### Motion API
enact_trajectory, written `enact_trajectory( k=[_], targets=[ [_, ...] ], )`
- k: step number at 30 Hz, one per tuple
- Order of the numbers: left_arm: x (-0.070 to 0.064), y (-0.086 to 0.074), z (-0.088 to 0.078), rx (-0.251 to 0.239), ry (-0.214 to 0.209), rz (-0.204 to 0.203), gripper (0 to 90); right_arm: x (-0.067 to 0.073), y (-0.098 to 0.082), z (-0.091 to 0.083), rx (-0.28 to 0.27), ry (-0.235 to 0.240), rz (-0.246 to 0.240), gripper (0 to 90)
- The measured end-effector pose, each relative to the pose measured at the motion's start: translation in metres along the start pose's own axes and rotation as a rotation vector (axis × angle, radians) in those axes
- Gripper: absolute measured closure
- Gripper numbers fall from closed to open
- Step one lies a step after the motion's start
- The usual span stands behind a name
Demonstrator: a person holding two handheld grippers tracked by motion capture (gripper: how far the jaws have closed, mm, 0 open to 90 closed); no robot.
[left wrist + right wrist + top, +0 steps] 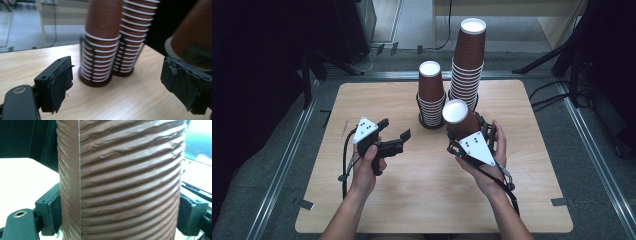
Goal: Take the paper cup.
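Note:
Two stacks of upturned brown ribbed paper cups stand in black holders at the table's far middle: a short stack (430,95) (101,42) and, right of it, a tall stack (468,60) (135,32). My right gripper (469,131) (120,217) is shut on a single brown cup (456,113) (120,170), held tilted with its white base up, just in front of the stacks. Both pads press on its ribbed wall. My left gripper (395,128) (122,85) hovers to the left, open with nothing between its fingers, pointing at the stacks. The held cup (192,37) appears beside its right pad.
The wooden table (412,200) has bare room at the front and left. Metal rails (287,165) run along the floor on both sides. Dark stand legs (557,55) rise behind the table's far corners. A black cable (346,165) trails from the left gripper.

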State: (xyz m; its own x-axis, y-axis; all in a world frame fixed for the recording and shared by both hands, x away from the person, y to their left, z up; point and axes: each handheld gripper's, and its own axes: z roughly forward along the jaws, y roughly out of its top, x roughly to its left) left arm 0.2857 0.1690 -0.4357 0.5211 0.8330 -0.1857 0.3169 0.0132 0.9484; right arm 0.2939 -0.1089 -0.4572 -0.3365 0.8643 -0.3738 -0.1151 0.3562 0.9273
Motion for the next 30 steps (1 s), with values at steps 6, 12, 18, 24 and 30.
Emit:
enact_trajectory(
  k=[6,12,18,24,30],
  targets=[
    [-0.013,0.002,-0.001,0.01,-0.077,0.012,7.2,0.011,-0.006,0.005,0.007,-0.005,-0.087,13.4],
    [-0.019,0.002,-0.001,0.011,-0.141,0.014,2.0,0.02,-0.009,0.006,-0.004,-0.036,-0.234,12.9],
    [-0.024,0.002,0.0,0.018,-0.182,0.026,1.3,0.03,-0.011,0.006,-0.029,-0.042,-0.345,12.6],
    [-0.027,0.0,0.002,0.033,-0.194,0.039,1.3,0.035,-0.013,0.005,-0.047,-0.058,-0.445,12.4],
    [-0.028,0.0,0.002,0.037,-0.211,0.029,1.3,0.04,-0.014,0.005,-0.059,-0.05,-0.504,12.4]
  ],
)
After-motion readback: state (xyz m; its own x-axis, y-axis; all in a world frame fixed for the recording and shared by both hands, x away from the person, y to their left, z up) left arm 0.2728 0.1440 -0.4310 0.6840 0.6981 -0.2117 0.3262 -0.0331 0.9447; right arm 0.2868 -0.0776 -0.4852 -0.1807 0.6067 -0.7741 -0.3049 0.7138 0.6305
